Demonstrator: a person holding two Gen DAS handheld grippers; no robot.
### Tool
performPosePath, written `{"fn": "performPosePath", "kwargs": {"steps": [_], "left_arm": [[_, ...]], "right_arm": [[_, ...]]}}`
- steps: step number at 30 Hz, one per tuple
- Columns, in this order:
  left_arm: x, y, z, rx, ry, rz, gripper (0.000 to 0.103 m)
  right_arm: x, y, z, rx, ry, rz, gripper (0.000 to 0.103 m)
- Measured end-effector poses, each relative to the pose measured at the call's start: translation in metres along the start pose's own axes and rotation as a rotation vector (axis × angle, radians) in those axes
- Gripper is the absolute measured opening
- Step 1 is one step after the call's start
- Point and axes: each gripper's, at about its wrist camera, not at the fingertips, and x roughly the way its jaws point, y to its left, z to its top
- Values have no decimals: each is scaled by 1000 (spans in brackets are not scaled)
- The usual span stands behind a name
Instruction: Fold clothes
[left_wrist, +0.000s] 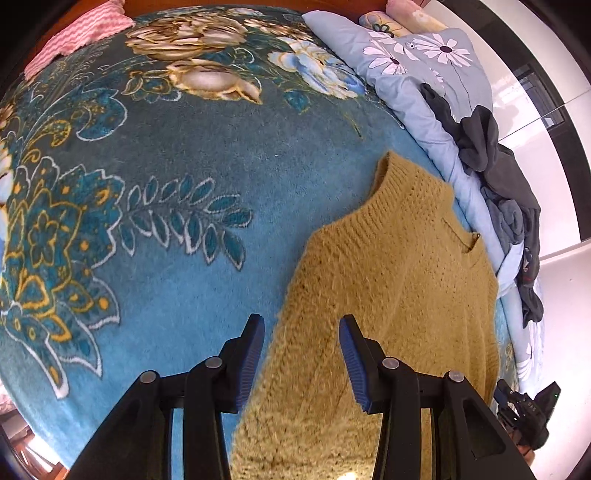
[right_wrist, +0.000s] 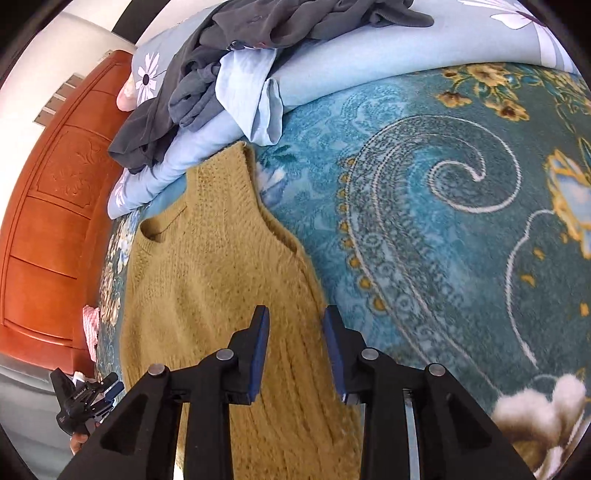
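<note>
We are looking down at a mustard-yellow knitted sweater (left_wrist: 399, 280) lying flat on a plush teal blanket (left_wrist: 177, 229) that is printed with gold flowers, scrolls and leaves. The knit is showing a fuzzy, ribbed texture, with a thick rolled collar at its far end and 1 small slit near the shoulder. Beside it, a smooth pale-blue quilt (left_wrist: 417, 92) with white daisies is bunching up, and a crumpled pile of dark grey clothes (left_wrist: 495, 155) is resting on top of that quilt. A carved reddish wooden panel (right_wrist: 48, 221) is standing beyond the bed.

We are holding the left gripper (left_wrist: 302, 360) tilted steeply downward over the sweater's left edge; its black fingers with ribbed blue pads are standing apart, with nothing pinched between them. We are holding the right gripper (right_wrist: 296, 354) tilted downward over the sweater's right edge, where the knit is meeting the blanket. Its jaws are also standing apart, pressing on nothing. Each gripper is appearing small at the bottom corner of the other's view.
</note>
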Motion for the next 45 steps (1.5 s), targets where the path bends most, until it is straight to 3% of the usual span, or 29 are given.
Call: {"fn": "performPosePath", "kwargs": {"steps": [4,8,10,11,12,17,21,25,28,30,33,37,45], "left_arm": [[19,2,6,1,40,13,46],[20,7,5,-21,30,-28,44],[19,6,3,-16,23,-42,37],[18,4,2,-4,20,-41,19],[18,-1,0,20,16,-21,13],[3,-18,0,95,-74,26,11],[12,-11,-4,88,-24,52,14],[1,3,-10,8,-7,-15,19],[-16,5,-23,31,-6,-32,32],[-28,6,-38,56,-11,-47,46],[-33,10,-62,86,8,-37,47],[-27,17,-78,82,42,-12,47],[-20,11,-69,49,32,-25,47]], "right_arm": [[17,1,11,20,23,6,31],[20,2,15,19,29,20,28],[21,3,15,13,38,4,12],[20,4,15,8,36,-1,11],[20,4,15,3,33,-6,10],[-1,-2,24,14,-29,-52,8],[1,-11,23,32,4,-50,9],[1,-11,19,56,18,12,13],[-12,-7,16,38,6,16,15],[-25,-5,7,14,1,39,16],[-38,-10,-16,-36,27,54,23],[-39,-25,-42,-33,72,20,24],[-30,-32,-45,56,73,40,24]]}}
